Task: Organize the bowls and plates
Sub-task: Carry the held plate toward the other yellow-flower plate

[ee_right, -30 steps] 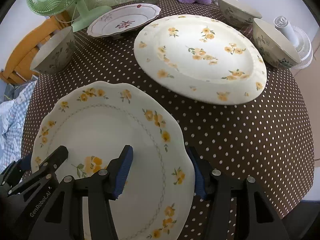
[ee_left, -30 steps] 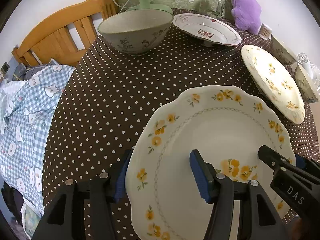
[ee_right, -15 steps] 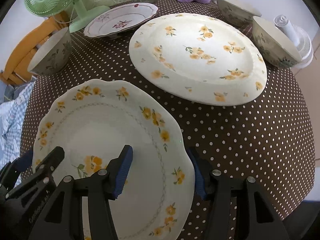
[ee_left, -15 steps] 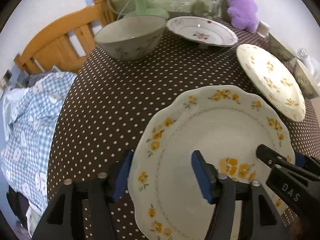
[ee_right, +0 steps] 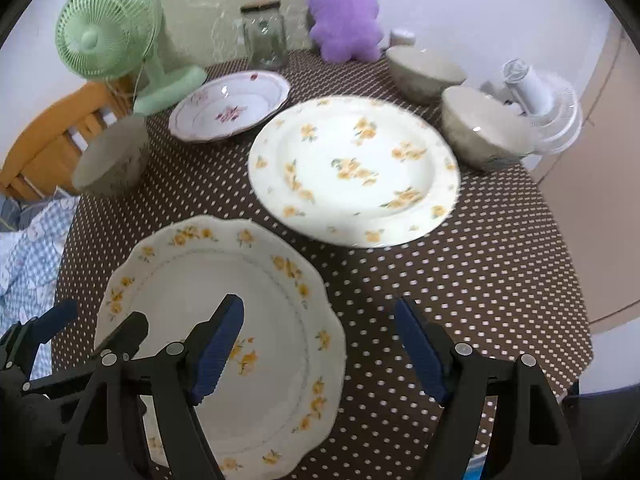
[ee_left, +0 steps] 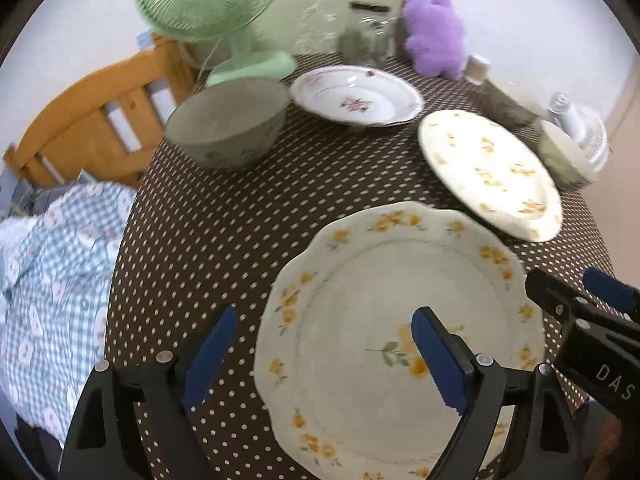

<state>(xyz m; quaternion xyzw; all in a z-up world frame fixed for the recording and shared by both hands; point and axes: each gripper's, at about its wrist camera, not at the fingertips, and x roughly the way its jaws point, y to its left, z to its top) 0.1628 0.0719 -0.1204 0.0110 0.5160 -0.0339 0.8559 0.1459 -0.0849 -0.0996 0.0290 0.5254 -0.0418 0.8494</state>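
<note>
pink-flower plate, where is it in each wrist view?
Left wrist: pink-flower plate upper centre, right of the grey bowl.
Right wrist: pink-flower plate upper left of centre, behind the round yellow-flower plate.
Shared landmark: green fan, just behind it in both.

the scalloped plate with yellow flowers lies flat on the dotted tablecloth. just behind it to the right lies the round yellow-flowered plate; further behind the scalloped plate, a pink-flowered dish. a grey bowl stands behind it to the left, two more bowls beyond the round plate.
</note>
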